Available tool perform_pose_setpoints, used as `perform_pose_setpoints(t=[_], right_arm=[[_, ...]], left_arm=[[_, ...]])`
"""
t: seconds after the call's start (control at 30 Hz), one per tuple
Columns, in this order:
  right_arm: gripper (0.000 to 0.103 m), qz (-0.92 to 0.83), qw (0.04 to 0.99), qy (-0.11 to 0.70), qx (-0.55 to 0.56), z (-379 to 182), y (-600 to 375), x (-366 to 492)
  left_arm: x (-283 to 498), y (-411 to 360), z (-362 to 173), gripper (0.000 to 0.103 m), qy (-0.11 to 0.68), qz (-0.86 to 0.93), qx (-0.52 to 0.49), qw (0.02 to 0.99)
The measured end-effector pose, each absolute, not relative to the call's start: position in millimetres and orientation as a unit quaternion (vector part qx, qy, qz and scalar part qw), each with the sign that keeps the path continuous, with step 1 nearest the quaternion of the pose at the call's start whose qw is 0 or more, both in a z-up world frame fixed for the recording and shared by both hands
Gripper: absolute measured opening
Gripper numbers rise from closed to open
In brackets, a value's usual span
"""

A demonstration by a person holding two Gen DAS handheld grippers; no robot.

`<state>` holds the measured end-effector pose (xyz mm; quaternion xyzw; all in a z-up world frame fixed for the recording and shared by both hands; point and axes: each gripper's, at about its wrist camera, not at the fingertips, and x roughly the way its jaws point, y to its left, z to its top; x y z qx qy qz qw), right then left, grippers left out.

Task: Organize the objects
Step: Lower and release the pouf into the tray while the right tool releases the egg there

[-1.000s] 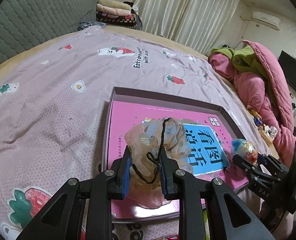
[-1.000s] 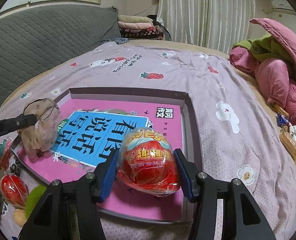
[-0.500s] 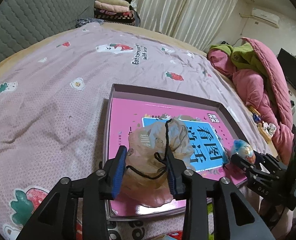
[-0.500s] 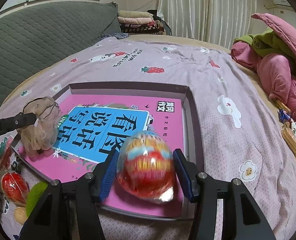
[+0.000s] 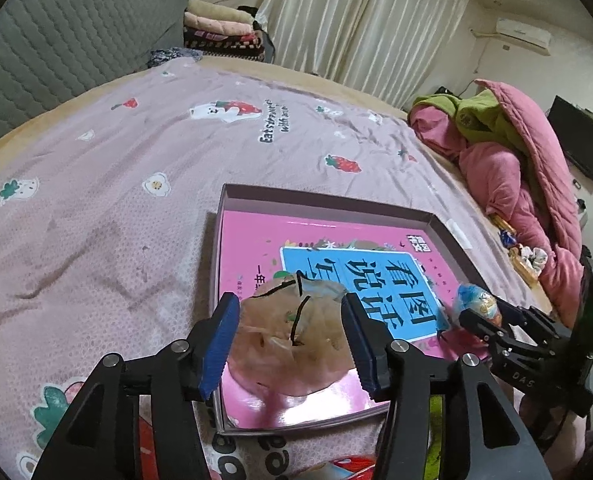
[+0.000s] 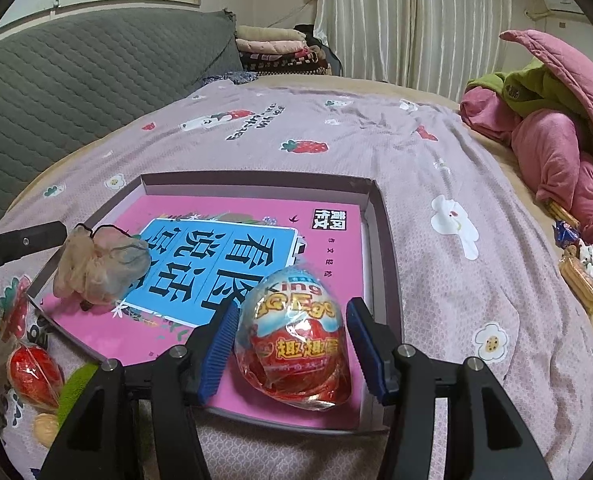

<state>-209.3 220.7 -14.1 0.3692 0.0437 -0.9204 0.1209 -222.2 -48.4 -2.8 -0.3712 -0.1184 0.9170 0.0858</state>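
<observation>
Left gripper (image 5: 290,340): jaws opening, blue pads standing clear of the sheer drawstring pouch (image 5: 296,344) on both sides. The pouch lies between them, released, resting on the pink book (image 5: 256,240) at the near left corner of the shallow box (image 5: 324,204).

Right gripper (image 6: 292,346): the wrapped toy egg (image 6: 296,336) sits between its pads at the box's near right corner. The left pad appears to touch the wrapper; a narrow gap shows at the right pad. Whether it is clenched cannot be told.

The box rests on the strawberry-print bedsheet (image 6: 416,168). A second red wrapped egg (image 6: 32,372) lies on the sheet beyond the box's near left corner.
</observation>
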Motion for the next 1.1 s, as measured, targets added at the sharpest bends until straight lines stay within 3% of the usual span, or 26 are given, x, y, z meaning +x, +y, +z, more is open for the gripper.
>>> perform_pose_setpoints(t=[0.2, 0.27, 0.63, 1.1], right_arm=[[0.059, -0.922, 0.119, 0.044, 0.367, -13, 222, -208], [0.059, -0.922, 0.12, 0.043, 0.366, -12, 222, -208], [0.063, -0.928, 0.124, 0.035, 0.349, -2, 224, -202], [0.065, -0.941, 0.125, 0.026, 0.313, 18, 231, -179]], left_arm=[[-220, -48, 0, 0.056, -0.118, 0.919, -0.367, 0.088], [-219, -48, 1, 0.064, -0.118, 0.919, -0.365, 0.088], [-209, -42, 12, 0.071, -0.096, 0.93, -0.344, 0.082], [-176, -33, 25, 0.073, -0.065, 0.946, -0.311, 0.072]])
